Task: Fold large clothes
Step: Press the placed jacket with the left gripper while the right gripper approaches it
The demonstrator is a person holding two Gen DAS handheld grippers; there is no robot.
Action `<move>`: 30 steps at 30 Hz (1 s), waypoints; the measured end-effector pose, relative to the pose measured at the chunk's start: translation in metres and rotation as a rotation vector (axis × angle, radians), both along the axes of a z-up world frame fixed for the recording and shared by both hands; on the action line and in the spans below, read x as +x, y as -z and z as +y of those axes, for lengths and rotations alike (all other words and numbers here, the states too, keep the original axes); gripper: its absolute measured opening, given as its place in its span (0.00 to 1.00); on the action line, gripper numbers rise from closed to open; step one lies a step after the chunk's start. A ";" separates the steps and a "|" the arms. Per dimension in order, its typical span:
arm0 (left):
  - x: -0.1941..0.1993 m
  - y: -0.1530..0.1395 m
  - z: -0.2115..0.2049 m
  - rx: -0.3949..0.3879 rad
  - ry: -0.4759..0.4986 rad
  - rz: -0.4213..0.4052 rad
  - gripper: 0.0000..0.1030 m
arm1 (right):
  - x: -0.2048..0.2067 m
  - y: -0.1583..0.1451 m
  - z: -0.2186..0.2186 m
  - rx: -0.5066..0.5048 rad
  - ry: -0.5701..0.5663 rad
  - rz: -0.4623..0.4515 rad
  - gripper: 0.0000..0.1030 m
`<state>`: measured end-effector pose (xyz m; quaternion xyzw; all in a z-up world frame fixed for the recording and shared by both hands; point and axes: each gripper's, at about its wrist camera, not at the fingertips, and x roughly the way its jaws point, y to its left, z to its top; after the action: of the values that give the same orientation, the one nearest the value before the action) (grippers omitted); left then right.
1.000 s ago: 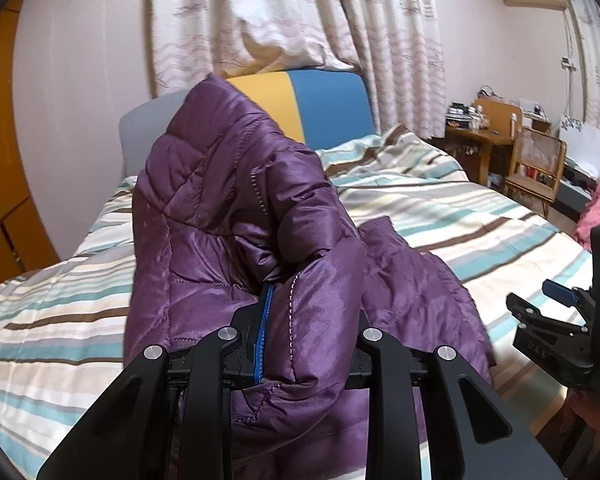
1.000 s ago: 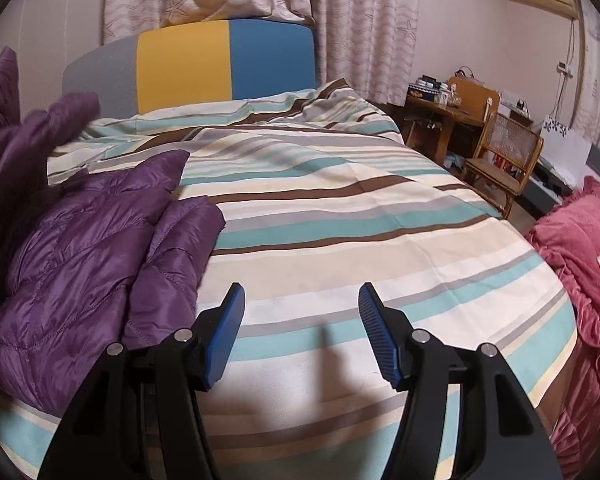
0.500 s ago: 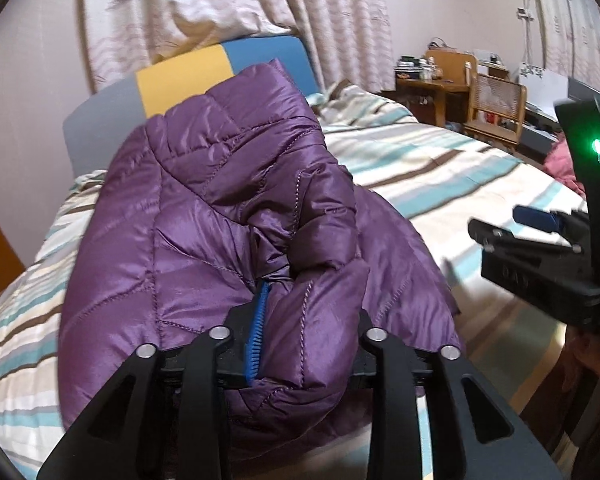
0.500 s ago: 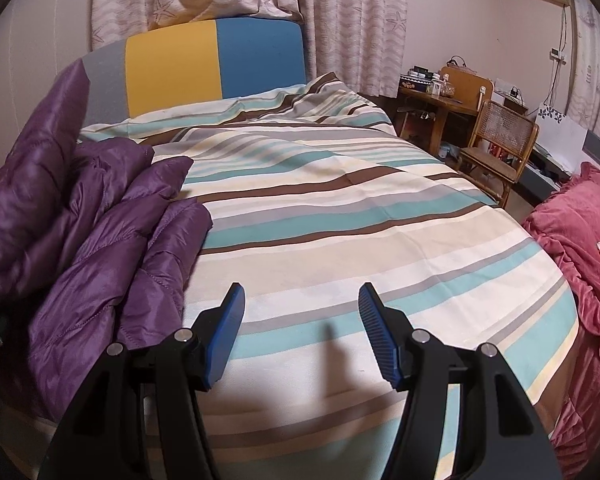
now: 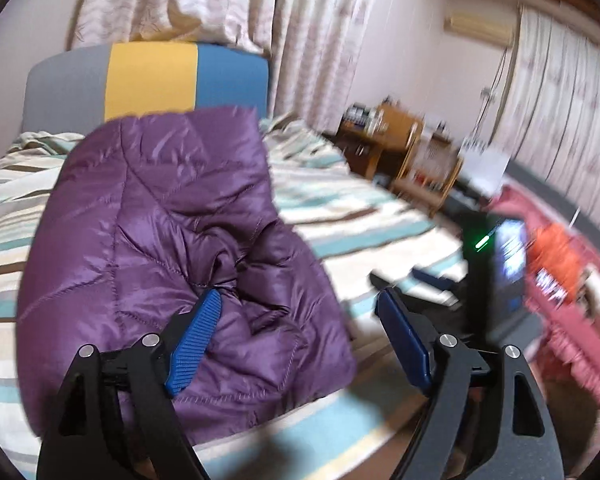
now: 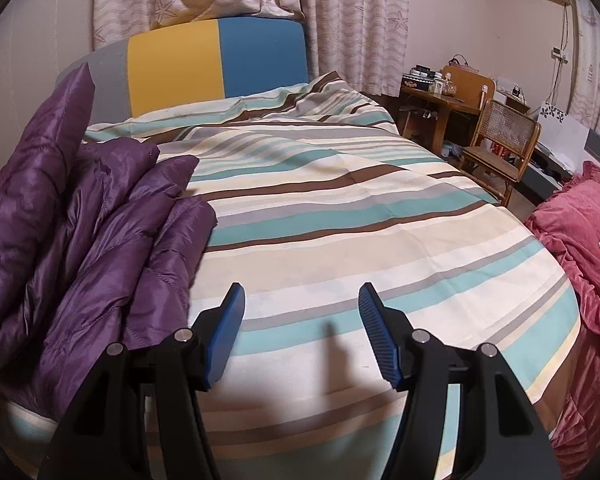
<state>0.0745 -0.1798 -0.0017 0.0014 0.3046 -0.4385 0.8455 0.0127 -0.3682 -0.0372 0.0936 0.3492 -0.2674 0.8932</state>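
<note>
A purple quilted jacket (image 5: 160, 220) lies bunched on the striped bed cover (image 5: 360, 216). Its folded top edge points toward the headboard. My left gripper (image 5: 298, 296) hovers over the jacket's near right edge. Its jaws are opening; the left pad lies against the fabric, the right pad stands off it over the bed, and neither presses. In the right wrist view the jacket (image 6: 80, 220) is heaped at the left. My right gripper (image 6: 302, 288) stands open over the bare bed cover (image 6: 340, 200) with nothing between its fingers. The right gripper (image 5: 420, 276) also shows blurred in the left wrist view.
A grey, yellow and blue headboard (image 6: 216, 64) and curtains stand behind the bed. To the right are a wooden desk (image 6: 444, 96), a cane chair (image 6: 500, 140) and a pink blanket (image 6: 572, 240) beside the bed's edge.
My left gripper has let go of the jacket fold and its jaws have spread wide. The lifted jacket has dropped flatter onto the bed. The right gripper has not moved.
</note>
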 end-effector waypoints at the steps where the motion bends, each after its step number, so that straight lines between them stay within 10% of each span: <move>1: -0.001 -0.007 0.007 -0.018 0.002 -0.008 0.84 | 0.000 0.000 0.001 -0.001 -0.003 0.000 0.57; 8: 0.019 -0.031 0.082 -0.100 -0.241 -0.069 0.86 | 0.001 -0.001 0.005 -0.004 -0.015 -0.001 0.58; 16: 0.100 0.002 0.145 -0.062 -0.616 0.134 0.86 | 0.001 -0.002 0.013 -0.008 -0.038 -0.001 0.58; 23: 0.132 0.021 0.133 -0.032 -0.606 0.212 0.81 | 0.001 -0.005 0.011 -0.008 -0.036 -0.003 0.58; 30: 0.131 0.009 0.075 0.142 -0.420 0.120 0.50 | 0.002 -0.027 0.002 0.006 -0.026 -0.058 0.58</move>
<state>0.2058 -0.1047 -0.0107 -0.0283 0.3780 -0.2298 0.8964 0.0144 -0.3660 -0.0100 0.0996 0.3253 -0.2516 0.9061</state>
